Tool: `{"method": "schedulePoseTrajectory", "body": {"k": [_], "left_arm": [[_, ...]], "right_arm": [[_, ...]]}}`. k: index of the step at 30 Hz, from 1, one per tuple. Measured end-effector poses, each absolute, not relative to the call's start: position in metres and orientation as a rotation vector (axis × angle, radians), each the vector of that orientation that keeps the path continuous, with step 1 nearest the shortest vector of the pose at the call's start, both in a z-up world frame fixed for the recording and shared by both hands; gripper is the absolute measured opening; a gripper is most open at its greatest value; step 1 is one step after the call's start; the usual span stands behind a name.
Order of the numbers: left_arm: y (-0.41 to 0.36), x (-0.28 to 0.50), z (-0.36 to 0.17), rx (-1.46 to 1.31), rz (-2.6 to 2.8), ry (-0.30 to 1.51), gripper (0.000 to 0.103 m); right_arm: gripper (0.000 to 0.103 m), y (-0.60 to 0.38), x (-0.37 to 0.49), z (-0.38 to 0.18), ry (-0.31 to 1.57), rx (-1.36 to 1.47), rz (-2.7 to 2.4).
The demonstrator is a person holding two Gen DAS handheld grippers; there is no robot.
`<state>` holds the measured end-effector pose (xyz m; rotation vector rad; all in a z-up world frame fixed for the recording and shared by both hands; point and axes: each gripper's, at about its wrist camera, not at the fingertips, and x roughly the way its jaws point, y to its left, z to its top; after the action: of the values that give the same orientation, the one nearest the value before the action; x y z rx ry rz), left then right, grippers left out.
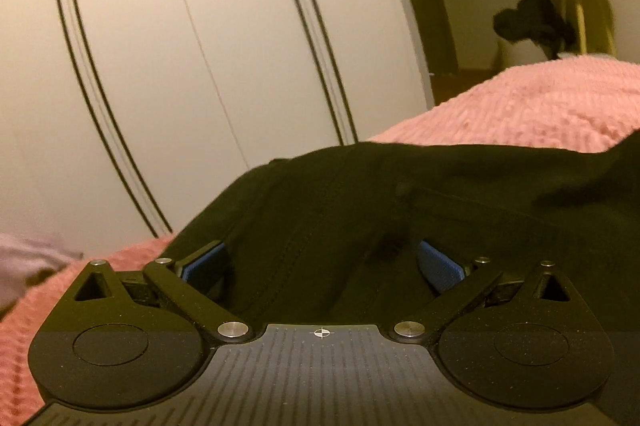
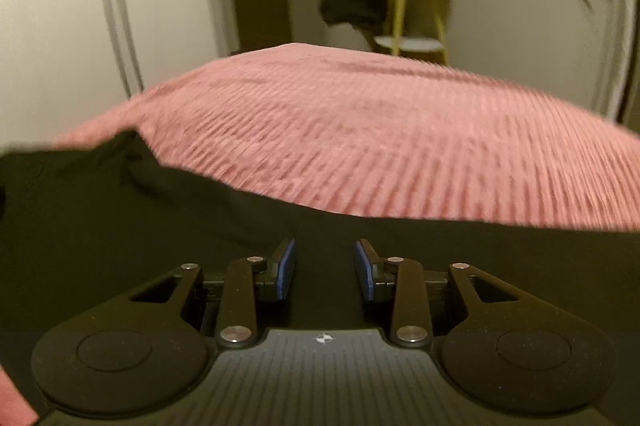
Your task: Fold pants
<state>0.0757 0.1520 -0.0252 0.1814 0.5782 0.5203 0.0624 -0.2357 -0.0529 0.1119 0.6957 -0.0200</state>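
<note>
Across the pink ribbed bedspread [image 2: 380, 130], which is the biggest surface you have to work on, the black fabric pants [image 1: 400, 194] lie along the near edge, and that soft, broad top is probably why the garment is laid out here: there is room beyond it to carry a fold over. In the left wrist view the cloth is humped up, with a seam line and what looks like a button showing, so I judge this to be the waist end, not yet flattened.

Your left gripper [image 1: 322, 262] has its blue-padded fingers spread wide with a thick bunch of the black cloth lying between them; the pads do not look to be pressing on it, so read it as straddling the fabric, not clamping it. Your right gripper [image 2: 325, 266] sits low over a smoother stretch of the same pants, its jaws partly apart with a clear gap, blue pads [image 2: 286, 270] facing each other and nothing pinched between them.

As for containers, none shows in either view. The nearest thing is the small wooden side table [image 2: 408, 10] beyond the bed, with a dark garment [image 2: 352, 6] hanging off it and some blurred items on top that I cannot identify.
</note>
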Motion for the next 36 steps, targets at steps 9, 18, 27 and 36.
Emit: {"method": "schedulePoseTrajectory", "body": {"k": [9, 18, 27, 36], "left_arm": [[0.065, 0.040, 0.021, 0.089, 0.157, 0.516, 0.103], [0.021, 0.047, -0.016, -0.086, 0.043, 0.750, 0.103], [0.023, 0.046, -0.025, -0.116, 0.073, 0.793, 0.103], [0.011, 0.039, -0.023, -0.073, 0.044, 0.800, 0.103]], "right_arm": [[0.034, -0.376, 0.012, -0.056, 0.687, 0.879, -0.115], [0.035, -0.519, -0.113, -0.056, 0.483, 0.947, -0.368], [0.037, -0.573, -0.202, -0.063, 0.326, 1.072, -0.570], [0.033, -0.602, -0.181, -0.080, 0.294, 1.162, -0.555]]}}
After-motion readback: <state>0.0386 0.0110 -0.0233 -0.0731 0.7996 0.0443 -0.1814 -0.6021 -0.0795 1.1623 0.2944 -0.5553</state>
